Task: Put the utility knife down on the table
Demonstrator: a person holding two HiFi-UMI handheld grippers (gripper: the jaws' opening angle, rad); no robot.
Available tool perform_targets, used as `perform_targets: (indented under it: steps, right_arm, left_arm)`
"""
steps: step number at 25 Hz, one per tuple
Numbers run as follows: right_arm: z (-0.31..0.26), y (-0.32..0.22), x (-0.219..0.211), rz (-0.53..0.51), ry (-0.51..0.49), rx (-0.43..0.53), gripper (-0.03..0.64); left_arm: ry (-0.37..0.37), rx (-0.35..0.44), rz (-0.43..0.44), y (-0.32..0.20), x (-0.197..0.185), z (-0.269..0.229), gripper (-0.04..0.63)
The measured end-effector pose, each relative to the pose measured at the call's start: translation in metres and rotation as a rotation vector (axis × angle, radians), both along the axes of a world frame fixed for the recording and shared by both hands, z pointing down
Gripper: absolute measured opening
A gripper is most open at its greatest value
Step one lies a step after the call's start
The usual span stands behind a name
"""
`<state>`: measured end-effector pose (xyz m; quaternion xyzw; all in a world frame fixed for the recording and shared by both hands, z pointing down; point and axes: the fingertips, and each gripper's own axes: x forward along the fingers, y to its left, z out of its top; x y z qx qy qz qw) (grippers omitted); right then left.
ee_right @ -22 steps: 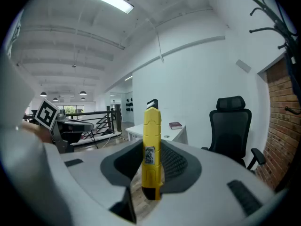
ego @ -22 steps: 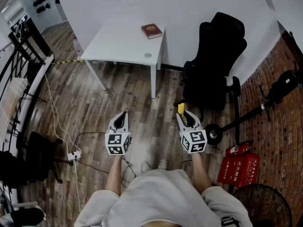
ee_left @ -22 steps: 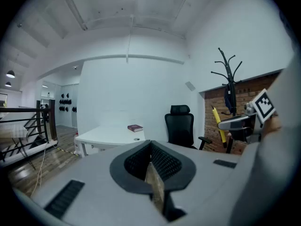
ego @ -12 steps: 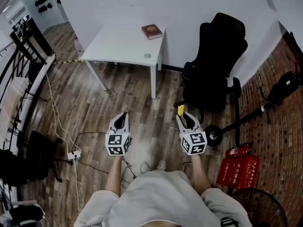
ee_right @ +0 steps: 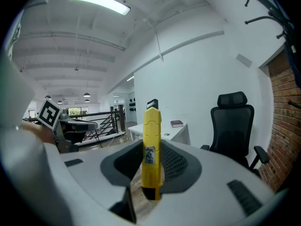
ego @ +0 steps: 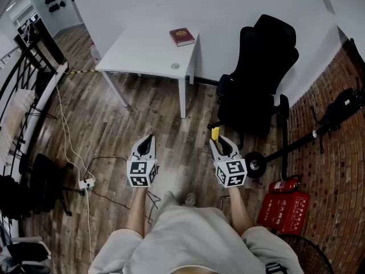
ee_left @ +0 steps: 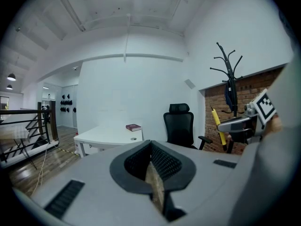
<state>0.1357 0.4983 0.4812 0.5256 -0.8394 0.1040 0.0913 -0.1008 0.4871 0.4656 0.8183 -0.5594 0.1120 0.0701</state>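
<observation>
Stands a shade nearer the worktop [ego: 142,53] than a moment back, judging by the floor and chair shifting in the head view; remains well apart from it, so no set-down yet. Carries one yellow utility knife [ee_right: 152,147] upright, clamped in the right gripper [ego: 220,140]; keeps the left gripper [ego: 148,138] closed on nothing. Counts two grippers, one knife, one worktop, one red book [ego: 182,36] on it, possibly one small round fitting nearby.

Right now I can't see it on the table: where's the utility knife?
The utility knife is clamped in the right claw, lower middle of the head view, short of the white table, near the chair.
</observation>
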Motion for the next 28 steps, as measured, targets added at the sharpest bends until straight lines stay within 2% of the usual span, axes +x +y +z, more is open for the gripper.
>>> perform_targets:
  steps: [7, 14, 20, 28]
  right_arm:
    - [0.009, -0.015, 0.007, -0.007, -0.001, -0.01, 0.11]
    - [0.014, -0.052, 0.007, -0.005, 0.009, -0.012, 0.11]
    - [0.021, -0.107, 0.005, 0.009, 0.018, -0.022, 0.11]
    - [0.016, -0.207, -0.012, 0.031, 0.027, -0.025, 0.11]
  left_arm:
    - [-0.005, -0.007, -0.002, -0.015, 0.009, 0.007, 0.007]
    - [0.006, -0.012, 0.005, -0.053, 0.011, 0.016, 0.006]
    - [0.024, -0.017, 0.014, -0.113, 0.009, 0.026, 0.006]
    - [0.046, -0.015, 0.032, -0.219, -0.007, 0.025, 0.006]
